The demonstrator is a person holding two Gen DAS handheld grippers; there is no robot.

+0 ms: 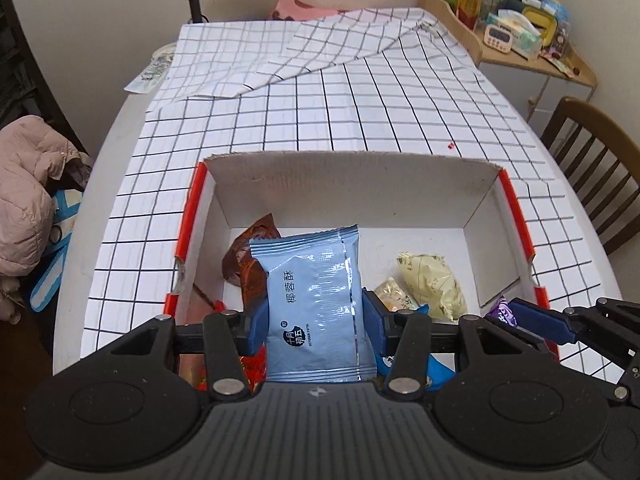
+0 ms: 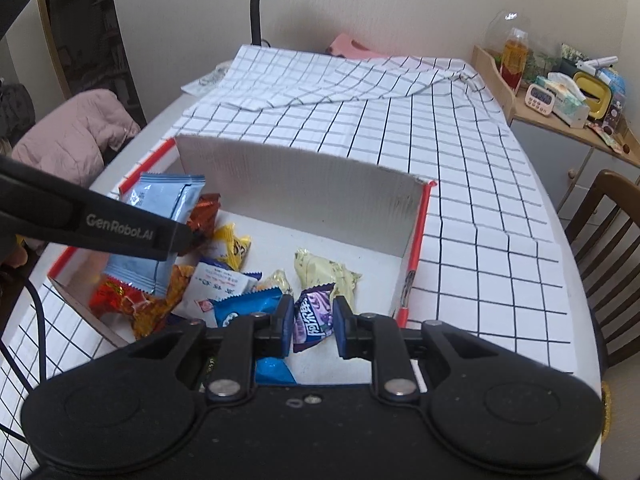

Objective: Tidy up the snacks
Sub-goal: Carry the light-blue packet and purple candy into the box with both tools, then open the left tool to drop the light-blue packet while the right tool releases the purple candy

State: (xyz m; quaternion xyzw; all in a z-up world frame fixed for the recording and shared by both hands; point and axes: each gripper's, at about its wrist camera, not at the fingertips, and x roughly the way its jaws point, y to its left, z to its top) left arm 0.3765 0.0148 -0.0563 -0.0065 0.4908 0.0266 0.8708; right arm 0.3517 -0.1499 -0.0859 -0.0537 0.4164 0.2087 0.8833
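Observation:
A shallow cardboard box (image 1: pixel 352 184) with red edges sits on the checked tablecloth and holds several snack packets. My left gripper (image 1: pixel 316 316) is shut on a light blue snack packet (image 1: pixel 316 300) and holds it above the box's left half. It also shows in the right wrist view (image 2: pixel 160 204). My right gripper (image 2: pixel 311 324) is shut on a small purple snack packet (image 2: pixel 314 316) over the box's near right part. Cream packets (image 1: pixel 432 284), a brown one (image 1: pixel 248 256), and red (image 2: pixel 116 294), yellow (image 2: pixel 234 246) and blue (image 2: pixel 248 304) ones lie inside.
The checked cloth (image 1: pixel 360 92) is folded back at the far end. A lamp stem (image 2: pixel 256 4) rises at the back. A wooden shelf with clutter (image 1: pixel 516 28) and a chair (image 1: pixel 596 160) stand on the right. A pink jacket (image 1: pixel 28 184) lies on the left.

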